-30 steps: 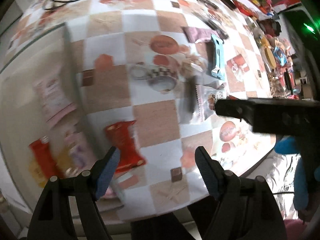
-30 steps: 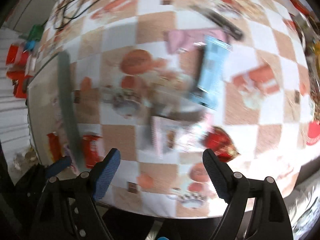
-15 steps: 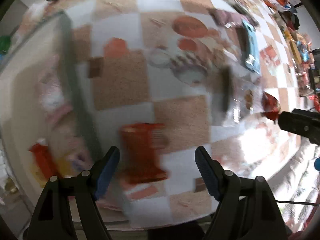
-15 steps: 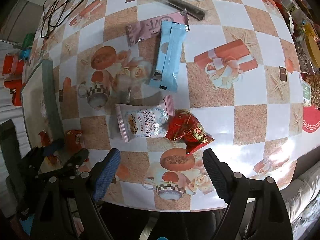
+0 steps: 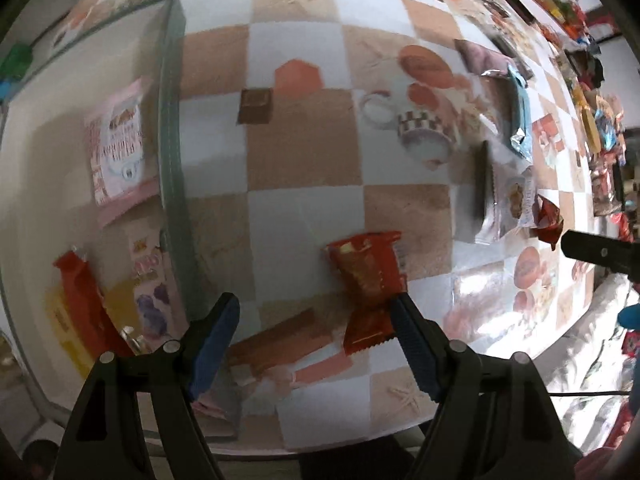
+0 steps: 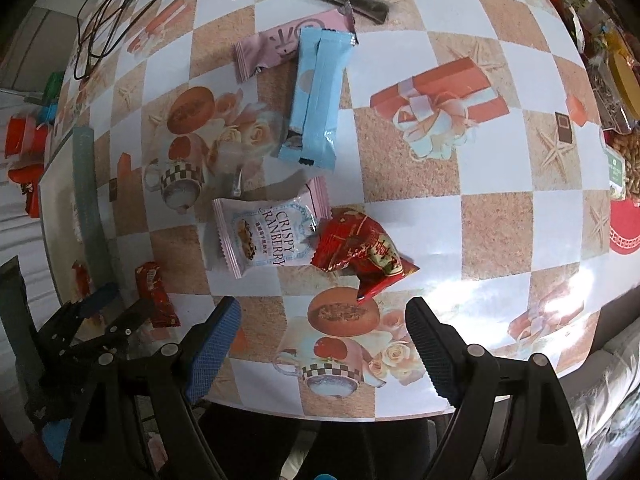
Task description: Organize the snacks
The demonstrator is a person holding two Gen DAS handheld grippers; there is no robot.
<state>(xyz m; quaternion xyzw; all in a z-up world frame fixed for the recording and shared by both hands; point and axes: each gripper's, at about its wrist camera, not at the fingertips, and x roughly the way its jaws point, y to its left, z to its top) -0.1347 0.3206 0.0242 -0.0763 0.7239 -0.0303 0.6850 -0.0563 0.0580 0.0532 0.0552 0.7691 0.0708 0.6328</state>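
Bare tablecloth (image 6: 496, 236) is being left open on the right. The centre is being crowded by the cranberry packet (image 6: 268, 240), red pouch (image 6: 360, 254) and blue bar (image 6: 318, 96); the tray rim (image 5: 172, 152) is walling off the left.

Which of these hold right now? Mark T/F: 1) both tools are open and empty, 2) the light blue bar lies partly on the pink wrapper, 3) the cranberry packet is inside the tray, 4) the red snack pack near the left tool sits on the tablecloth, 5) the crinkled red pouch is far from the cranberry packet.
1) True. The left tool and right tool both stand open with nothing held.
2) True. The light blue bar overlaps the pink wrapper.
3) False. The cranberry packet lies on the tablecloth, outside the tray.
4) True. The red snack pack is on the cloth.
5) False. The crinkled red pouch touches it.
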